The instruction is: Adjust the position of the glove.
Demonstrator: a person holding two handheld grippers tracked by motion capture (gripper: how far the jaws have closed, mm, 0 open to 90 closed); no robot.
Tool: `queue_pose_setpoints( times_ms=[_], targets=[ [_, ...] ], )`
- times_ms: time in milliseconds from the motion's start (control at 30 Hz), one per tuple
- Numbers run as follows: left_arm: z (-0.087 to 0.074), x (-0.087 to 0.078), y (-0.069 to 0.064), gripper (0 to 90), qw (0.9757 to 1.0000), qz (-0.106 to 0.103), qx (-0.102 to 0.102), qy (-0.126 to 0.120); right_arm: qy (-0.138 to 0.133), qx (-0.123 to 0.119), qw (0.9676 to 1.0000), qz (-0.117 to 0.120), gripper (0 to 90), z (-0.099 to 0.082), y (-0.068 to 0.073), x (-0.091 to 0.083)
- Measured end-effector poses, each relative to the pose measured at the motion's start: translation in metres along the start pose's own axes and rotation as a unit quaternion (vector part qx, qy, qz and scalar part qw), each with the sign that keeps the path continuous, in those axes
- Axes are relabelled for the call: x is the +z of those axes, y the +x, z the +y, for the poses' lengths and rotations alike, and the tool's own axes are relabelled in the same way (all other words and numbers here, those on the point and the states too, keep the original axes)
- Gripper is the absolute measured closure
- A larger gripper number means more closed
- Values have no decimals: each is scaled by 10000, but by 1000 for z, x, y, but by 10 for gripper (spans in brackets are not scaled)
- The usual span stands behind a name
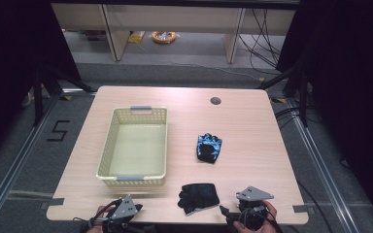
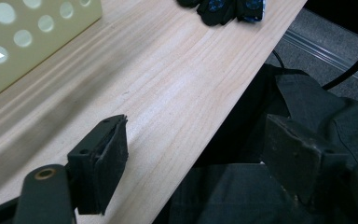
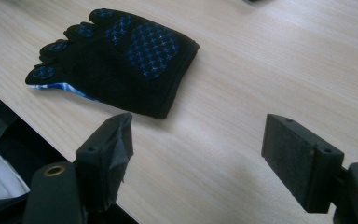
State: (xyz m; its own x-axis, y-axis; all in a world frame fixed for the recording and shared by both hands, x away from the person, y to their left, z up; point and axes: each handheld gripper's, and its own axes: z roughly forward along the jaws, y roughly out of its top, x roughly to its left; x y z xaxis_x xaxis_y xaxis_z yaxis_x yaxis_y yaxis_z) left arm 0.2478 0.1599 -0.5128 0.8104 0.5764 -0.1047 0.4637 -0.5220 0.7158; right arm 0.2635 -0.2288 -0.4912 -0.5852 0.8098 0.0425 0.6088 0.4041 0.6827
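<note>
Two gloves, near and far, lie beside the basket; both grippers' jaws gape apart, empty.

Two gloves lie right of the basket on the table.

Table pale matt woodgrain; basket perforated cream plastic; glove black cloth, blue-dotted.
</note>
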Motion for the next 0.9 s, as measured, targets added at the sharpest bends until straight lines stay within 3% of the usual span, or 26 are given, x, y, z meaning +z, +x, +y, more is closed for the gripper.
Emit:
queue_pose_setpoints(
  times_ms=[100,133,233,267,400,533,567,633,700,733,800,833,900],
  targets=[
    [0,0,0,223,10000,-3,8,1,4,46,10000,-36,269,0,0,0],
    [1,-1,2,224,9999,-28,124,13,-14,22,10000,-28,276,0,-1,0],
    [1,0,1,223,9999,-28,112,6,65,-19,10000,67,284,0,-3,0],
    [1,0,1,223,9999,-30,115,12,-19,-34,10000,-26,291,-1,-3,1],
    [1,0,1,224,10000,-55,72,-21,14,85,10000,-27,296,1,-1,-1],
    [0,1,1,224,10000,-40,57,-38,-47,-40,10000,-34,304,1,-3,0],
    [0,1,0,224,10000,-47,-75,-38,-57,-44,10000,-47,304,1,-3,0],
    [0,1,0,226,9999,-58,-121,-99,-130,-93,9999,-60,305,2,-3,0],
    [1,1,1,236,9999,-19,-102,-136,-210,-239,9995,-21,344,7,-2,1],
    [3,0,2,239,9999,-4,29,-165,-227,-282,9993,-7,350,9,-2,1],
    [4,4,-2,266,9991,-46,-224,-364,-284,-397,9988,-41,398,13,-1,4],
    [7,6,-4,283,9988,-74,-75,-470,-301,-421,9986,-58,406,14,0,4],
    [8,6,-4,284,9991,-95,-15,-408,-292,-448,9985,-70,413,16,0,5]
  ],
)
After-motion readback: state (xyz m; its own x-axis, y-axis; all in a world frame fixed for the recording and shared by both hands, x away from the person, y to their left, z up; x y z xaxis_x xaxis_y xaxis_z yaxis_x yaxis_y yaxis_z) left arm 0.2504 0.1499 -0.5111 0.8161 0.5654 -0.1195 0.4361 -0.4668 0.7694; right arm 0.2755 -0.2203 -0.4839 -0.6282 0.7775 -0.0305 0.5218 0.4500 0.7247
